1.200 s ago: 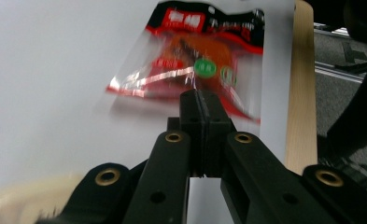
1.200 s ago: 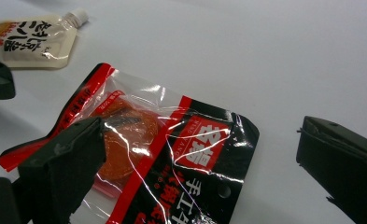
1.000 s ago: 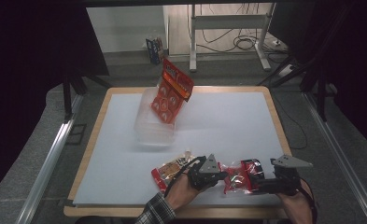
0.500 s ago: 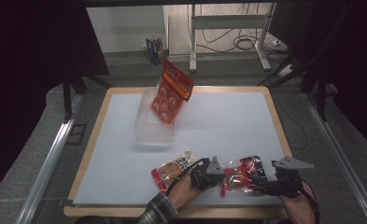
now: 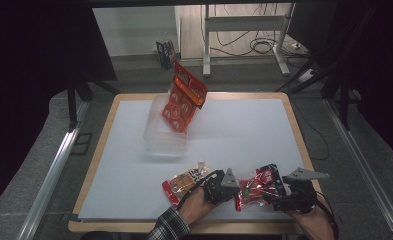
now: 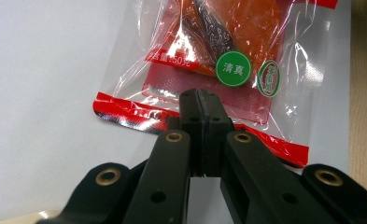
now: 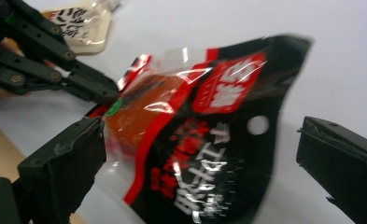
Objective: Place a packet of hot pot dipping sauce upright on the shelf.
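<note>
**Pinching the salmon packet at the bench's near edge**

Holding the salmon packet [image 6: 218, 60] by its red sealed edge, my left gripper [image 6: 201, 100] has its jaws pressed together on the film. My right gripper [image 7: 195, 154] stands with jaws spread around the packet's black end. A second snack packet [image 5: 185, 181] lies just left of the salmon packet on the bench [image 5: 134, 165].

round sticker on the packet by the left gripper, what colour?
Green sticker with white characters; left gripper view shows it best.

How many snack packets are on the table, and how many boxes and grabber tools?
Snack packets: 3: one standing in the box, one by the left gripper, one between the grippers
Clear plastic box: 1
Grippers: 2: left gripper, right gripper
Total: 6
</note>
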Tool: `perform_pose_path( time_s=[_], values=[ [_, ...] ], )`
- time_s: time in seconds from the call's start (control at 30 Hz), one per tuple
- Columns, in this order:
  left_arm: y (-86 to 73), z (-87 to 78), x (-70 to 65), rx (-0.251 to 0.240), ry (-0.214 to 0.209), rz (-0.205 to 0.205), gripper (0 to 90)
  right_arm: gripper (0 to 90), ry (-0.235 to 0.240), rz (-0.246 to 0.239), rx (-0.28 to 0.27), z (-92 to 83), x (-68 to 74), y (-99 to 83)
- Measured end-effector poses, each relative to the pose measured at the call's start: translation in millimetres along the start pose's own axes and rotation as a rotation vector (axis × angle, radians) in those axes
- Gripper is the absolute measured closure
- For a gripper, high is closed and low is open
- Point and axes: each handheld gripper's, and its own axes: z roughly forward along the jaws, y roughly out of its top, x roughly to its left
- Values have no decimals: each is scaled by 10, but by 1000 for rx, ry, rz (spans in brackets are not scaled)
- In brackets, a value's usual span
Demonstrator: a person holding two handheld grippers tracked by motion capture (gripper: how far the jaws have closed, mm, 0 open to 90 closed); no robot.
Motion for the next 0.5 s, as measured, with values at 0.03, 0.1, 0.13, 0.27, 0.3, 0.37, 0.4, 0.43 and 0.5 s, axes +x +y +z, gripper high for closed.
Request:
perform_pose_path(
  time_s=[0.03, 0.1, 0.13, 0.27, 0.3, 0.37, 0.4, 0.43, 0.5],
  values=[
    [0, 0, 0, 0, 0, 0, 900, 17, 14, 9, 12, 16, 1, -2],
    [-3, 0, 6, -2, -4, -3, 900, 30, 25, 15, 20, 27, 6, -3],
    [-4, 0, 9, -2, -6, -4, 900, 49, 29, 16, 31, 36, 11, -2],
    [-1, -2, 18, 3, -11, -4, 900, 124, 76, 34, 72, 116, 54, 7],
    [-2, -2, 16, 2, -9, -4, 900, 146, 78, 29, 74, 128, 59, 11],
    [-4, -1, 17, 1, -10, -6, 900, 178, 105, 48, 70, 139, 58, 24],
    [-4, -1, 17, 1, -10, -6, 900, 186, 116, 60, 67, 145, 57, 32],
    [-5, 1, 22, -2, -13, -9, 900, 214, 125, 66, 59, 150, 57, 41],
    [-2, 1, 23, -1, -14, -10, 900, 271, 163, 90, 48, 157, 57, 64]
  ],
)
